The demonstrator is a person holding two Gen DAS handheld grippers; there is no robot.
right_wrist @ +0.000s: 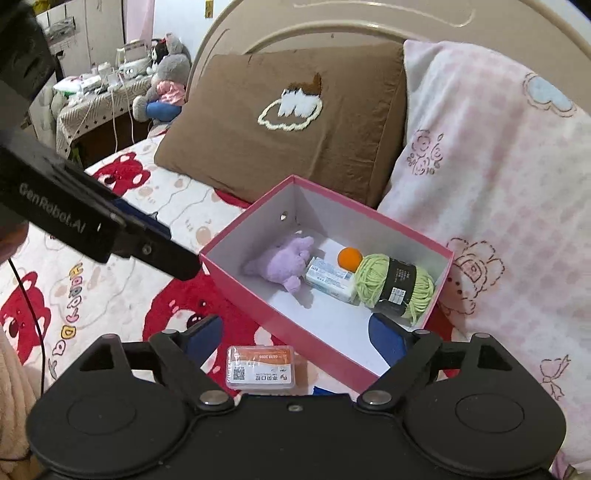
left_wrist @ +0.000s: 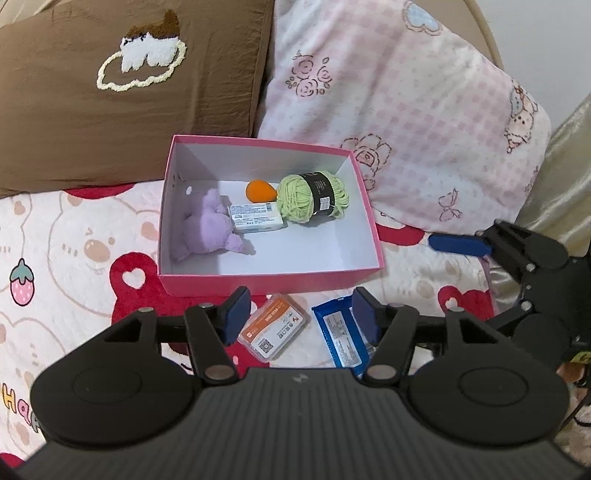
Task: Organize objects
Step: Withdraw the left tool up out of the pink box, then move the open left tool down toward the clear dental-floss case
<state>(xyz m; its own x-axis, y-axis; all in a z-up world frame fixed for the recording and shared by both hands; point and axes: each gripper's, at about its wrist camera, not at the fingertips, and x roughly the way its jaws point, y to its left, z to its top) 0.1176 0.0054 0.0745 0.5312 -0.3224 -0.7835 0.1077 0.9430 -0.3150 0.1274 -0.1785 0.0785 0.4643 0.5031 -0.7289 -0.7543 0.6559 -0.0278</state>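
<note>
A pink box [left_wrist: 258, 285] [right_wrist: 255, 295] stands open on the bed. Inside it lie a purple plush [left_wrist: 207, 225] [right_wrist: 284, 263], a small white carton [left_wrist: 256, 218] [right_wrist: 330, 279], an orange ball [left_wrist: 260, 191] [right_wrist: 350, 259] and a skein of green yarn [left_wrist: 312, 197] [right_wrist: 395, 288]. In front of the box, an orange card pack [left_wrist: 273, 330] [right_wrist: 260, 367] and a blue packet [left_wrist: 341, 339] rest on the bedspread. My left gripper [left_wrist: 300, 314] hovers open above these two, holding nothing. My right gripper [right_wrist: 295, 332] is open and empty over the box's near corner.
A brown pillow [left_wrist: 129, 92] and a pink checked pillow [left_wrist: 406, 110] lean behind the box against the headboard [right_wrist: 369, 22]. The red-and-white bedspread [left_wrist: 74, 240] spreads to the left. A cluttered bedside table [right_wrist: 96, 96] and a grey plush [right_wrist: 166, 85] stand far left.
</note>
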